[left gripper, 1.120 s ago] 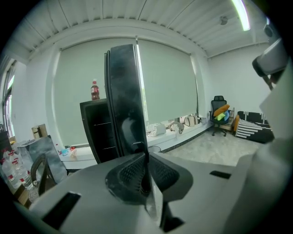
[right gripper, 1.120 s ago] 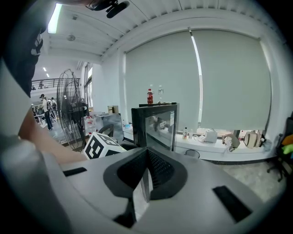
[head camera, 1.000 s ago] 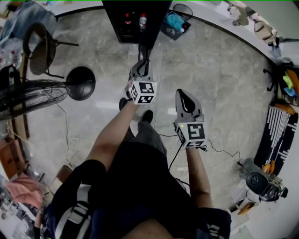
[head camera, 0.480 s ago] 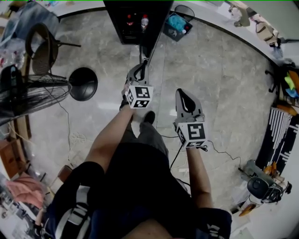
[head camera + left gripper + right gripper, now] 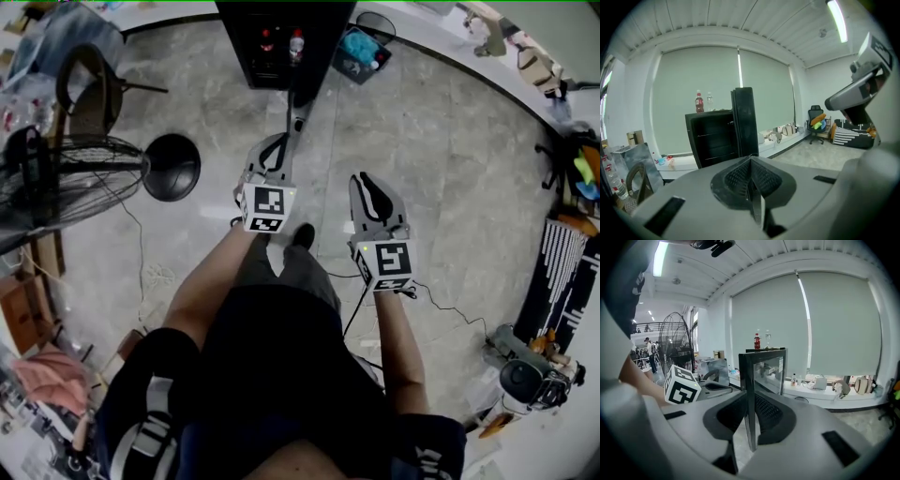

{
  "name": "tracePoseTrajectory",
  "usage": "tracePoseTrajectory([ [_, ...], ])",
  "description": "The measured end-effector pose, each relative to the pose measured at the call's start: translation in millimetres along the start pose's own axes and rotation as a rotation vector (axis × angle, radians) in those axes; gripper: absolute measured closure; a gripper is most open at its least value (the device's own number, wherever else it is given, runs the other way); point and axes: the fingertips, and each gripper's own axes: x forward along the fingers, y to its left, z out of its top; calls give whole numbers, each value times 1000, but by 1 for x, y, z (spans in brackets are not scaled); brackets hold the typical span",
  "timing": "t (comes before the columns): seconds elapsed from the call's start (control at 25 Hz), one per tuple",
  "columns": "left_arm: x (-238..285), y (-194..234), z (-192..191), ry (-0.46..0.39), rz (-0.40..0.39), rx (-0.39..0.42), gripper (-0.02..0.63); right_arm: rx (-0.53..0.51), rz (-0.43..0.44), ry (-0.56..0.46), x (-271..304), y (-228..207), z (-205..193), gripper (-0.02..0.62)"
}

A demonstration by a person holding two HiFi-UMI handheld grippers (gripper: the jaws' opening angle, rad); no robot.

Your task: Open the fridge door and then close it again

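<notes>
Your left gripper (image 5: 278, 145) had drawn back from the fridge door (image 5: 298, 114), its fingers together on nothing. Your right gripper (image 5: 366, 183) hung beside it, its fingers just parted a little (nothing between them). The door stood open, edge-on to you, on the black fridge (image 5: 281, 42) ahead. Judged: opening done, closing outstanding. Noted nearby: a standing fan (image 5: 66, 183) and chair (image 5: 84, 89) at left, bottles (image 5: 699, 103) atop the fridge, and a cable (image 5: 352, 309) on the floor. Nothing was seen between grippers and door.

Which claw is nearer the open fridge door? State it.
Left. The left claw hangs just before the free edge of the fridge door; the right claw is farther back, off to the door's right.
</notes>
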Motion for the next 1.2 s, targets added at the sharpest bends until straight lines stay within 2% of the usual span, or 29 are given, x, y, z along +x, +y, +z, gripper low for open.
tracePoseTrajectory([
  [0.12,-15,6,10,-30,-21,-17,583,-4,9,-4,9,3,1,509],
  [0.28,-37,14,19,-57,-42,-21,583,-6,24,0,24,11,0,440],
  [0.68,-70,33,42,-146,-72,-50,583,-64,3,-48,68,26,13,336],
  [1.2,-105,66,63,-205,-54,-89,583,-105,-67,-42,126,29,20,307],
])
